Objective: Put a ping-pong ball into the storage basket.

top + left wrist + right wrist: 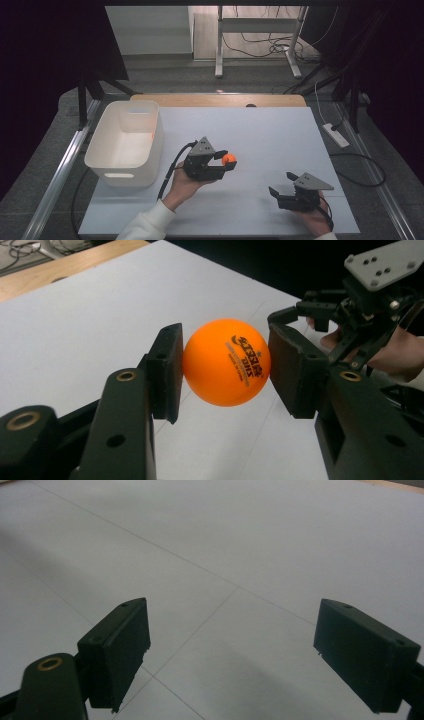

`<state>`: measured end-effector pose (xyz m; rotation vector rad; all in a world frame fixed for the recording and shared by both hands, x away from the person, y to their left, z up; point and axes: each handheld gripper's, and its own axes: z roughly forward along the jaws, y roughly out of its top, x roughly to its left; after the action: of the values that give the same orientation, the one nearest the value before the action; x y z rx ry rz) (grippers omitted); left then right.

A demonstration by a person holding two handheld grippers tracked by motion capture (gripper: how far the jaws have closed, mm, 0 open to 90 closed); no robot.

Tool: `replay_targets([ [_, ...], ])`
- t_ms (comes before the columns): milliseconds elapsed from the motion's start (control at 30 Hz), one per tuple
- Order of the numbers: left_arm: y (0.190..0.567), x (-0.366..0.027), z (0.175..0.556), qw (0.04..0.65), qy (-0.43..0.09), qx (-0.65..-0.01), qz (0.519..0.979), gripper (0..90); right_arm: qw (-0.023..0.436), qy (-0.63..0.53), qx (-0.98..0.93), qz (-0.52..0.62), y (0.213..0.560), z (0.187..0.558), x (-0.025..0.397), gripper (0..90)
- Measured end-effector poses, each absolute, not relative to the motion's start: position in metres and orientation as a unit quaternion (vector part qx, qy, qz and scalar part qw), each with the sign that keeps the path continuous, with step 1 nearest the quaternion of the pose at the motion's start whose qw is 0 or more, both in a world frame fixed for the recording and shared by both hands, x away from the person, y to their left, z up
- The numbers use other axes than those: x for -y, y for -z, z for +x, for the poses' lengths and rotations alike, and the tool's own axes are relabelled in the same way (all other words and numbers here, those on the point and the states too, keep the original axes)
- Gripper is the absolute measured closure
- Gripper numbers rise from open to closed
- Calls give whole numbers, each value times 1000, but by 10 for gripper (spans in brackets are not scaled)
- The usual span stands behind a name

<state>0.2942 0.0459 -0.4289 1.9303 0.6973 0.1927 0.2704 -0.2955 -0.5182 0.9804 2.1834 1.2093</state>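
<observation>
An orange table-tennis ball (229,159) with dark print sits between the jaws of my left gripper (227,161), near the middle of the white table. In the left gripper view the ball (226,361) is pressed by both black pads, so the left gripper (225,367) is shut on it, held a little above the surface. My right gripper (281,186) rests near the front right of the table, its jaws wide apart with nothing between them. The right gripper view shows that gripper (232,652) open over bare white board. The right gripper (320,310) also appears beyond the ball in the left gripper view.
A white plastic bin (125,142) stands at the left of the table, open side up. The white board (280,130) covers the table; a wooden edge (220,100) runs along its far side. A power strip (336,135) and cables lie off the right edge.
</observation>
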Motion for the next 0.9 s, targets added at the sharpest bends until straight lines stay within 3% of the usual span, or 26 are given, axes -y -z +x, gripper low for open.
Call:
replay_targets([
  [900,393,-69,295,543,-113,-296,778,510,233,-439,-792,354,516,269,298,148],
])
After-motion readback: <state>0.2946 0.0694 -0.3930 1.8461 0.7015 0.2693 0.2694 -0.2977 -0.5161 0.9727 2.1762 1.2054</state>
